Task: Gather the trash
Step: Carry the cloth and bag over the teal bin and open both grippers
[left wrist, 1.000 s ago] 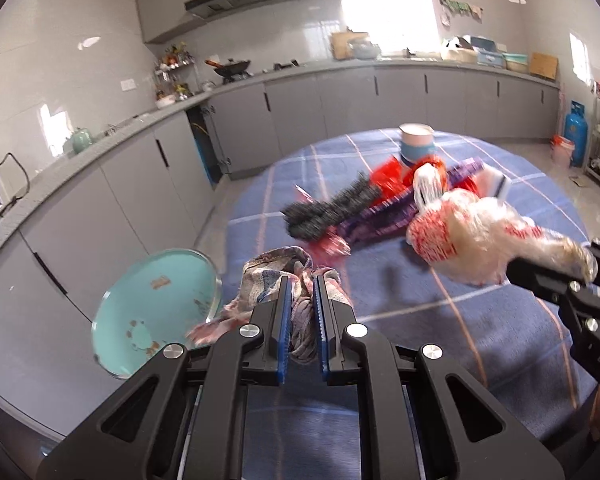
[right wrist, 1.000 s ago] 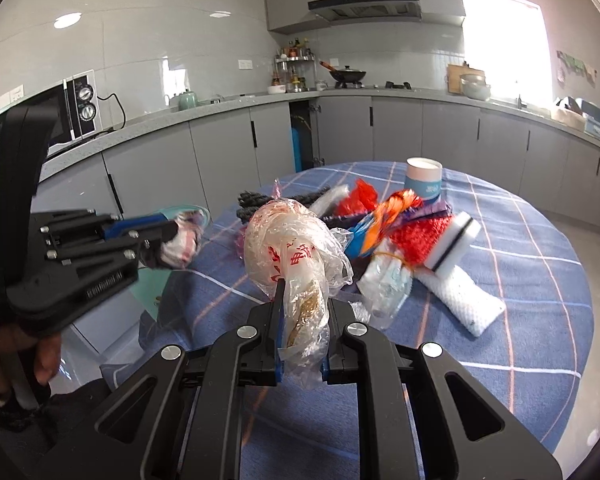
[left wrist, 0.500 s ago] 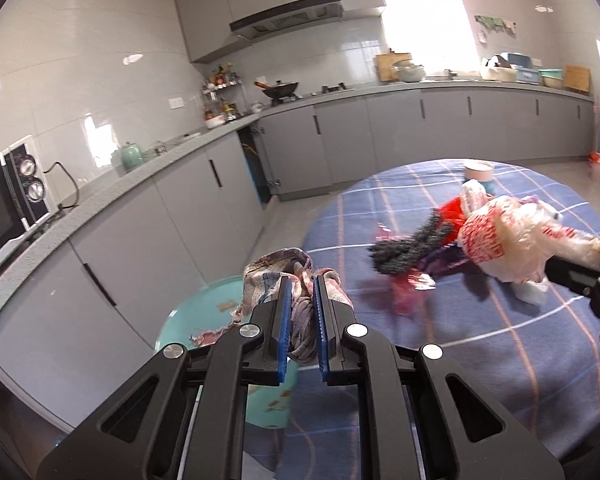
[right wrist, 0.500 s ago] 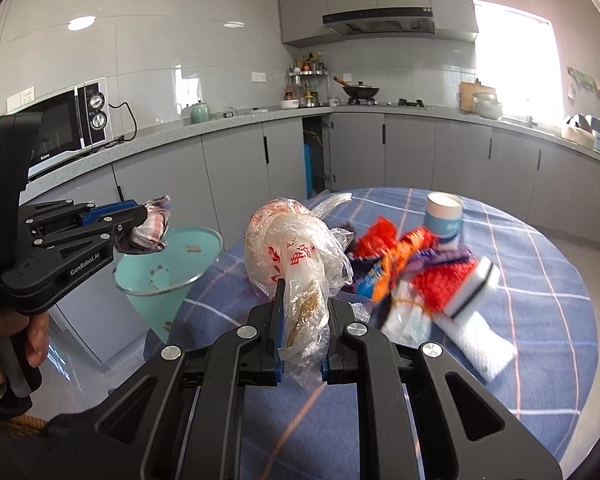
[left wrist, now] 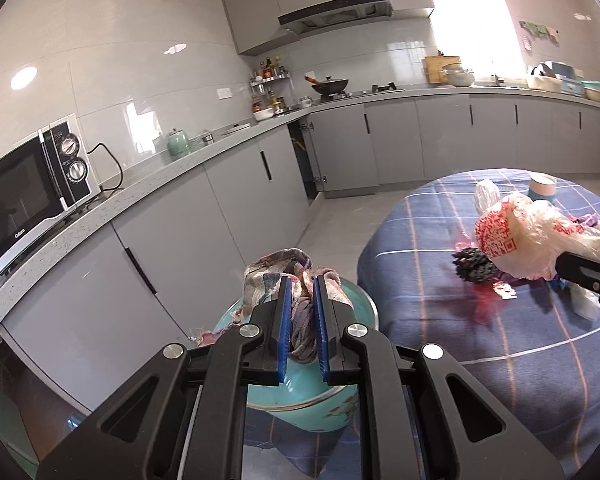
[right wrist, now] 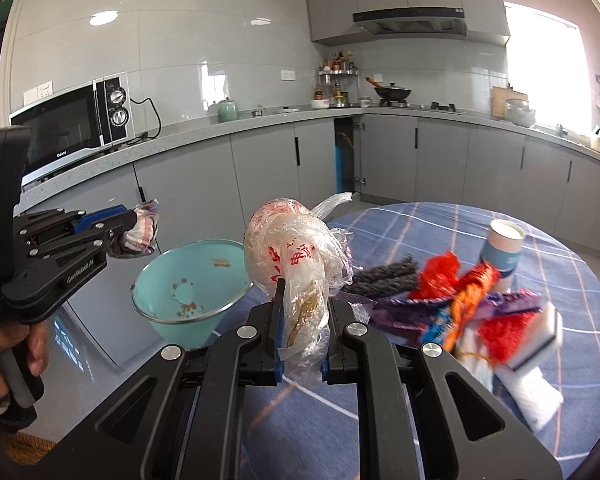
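The left tongs [left wrist: 302, 320] are clenched on a crumpled patterned rag [left wrist: 278, 276], which bunches up beyond the blue pads [left wrist: 285, 320] directly over the teal basin [right wrist: 188, 276] standing left of the round surface [right wrist: 440, 232]. The right tongs [right wrist: 302, 332] grasp a knotted clear plastic bag with red print [right wrist: 292, 256]; its long axis runs along the fingers, twisted neck nearest and bulging end pointing far, above the near-left edge of the surface. To its right lie a dark scrubber [right wrist: 384, 274], red mesh scraps [right wrist: 440, 270], a white sponge [right wrist: 536, 344] and an upright paper cup [right wrist: 504, 246].
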Tool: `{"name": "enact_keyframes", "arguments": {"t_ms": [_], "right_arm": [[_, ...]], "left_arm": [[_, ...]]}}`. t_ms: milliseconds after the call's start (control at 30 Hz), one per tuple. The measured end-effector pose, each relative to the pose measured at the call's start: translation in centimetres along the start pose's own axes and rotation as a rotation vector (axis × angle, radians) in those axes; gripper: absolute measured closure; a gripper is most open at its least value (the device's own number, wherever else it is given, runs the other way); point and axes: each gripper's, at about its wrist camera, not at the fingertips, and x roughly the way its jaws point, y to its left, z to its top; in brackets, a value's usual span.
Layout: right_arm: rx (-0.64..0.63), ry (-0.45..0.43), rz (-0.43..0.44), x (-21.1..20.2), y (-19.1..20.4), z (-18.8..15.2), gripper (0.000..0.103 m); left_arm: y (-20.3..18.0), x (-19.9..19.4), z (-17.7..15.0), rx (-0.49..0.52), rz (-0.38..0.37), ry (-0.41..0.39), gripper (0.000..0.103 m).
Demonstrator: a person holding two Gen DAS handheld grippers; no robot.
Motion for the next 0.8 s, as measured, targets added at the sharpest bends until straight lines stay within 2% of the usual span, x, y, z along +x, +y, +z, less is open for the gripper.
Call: {"name": "enact_keyframes", "arguments": {"t_ms": [800], "right_arm": [[-0.048, 0.004, 0.101, 6.3, 3.7, 3.6, 0.09]], "left_arm": [[4.4, 1.8, -0.4, -0.069, 0.098, 0.03, 0.09]]}}
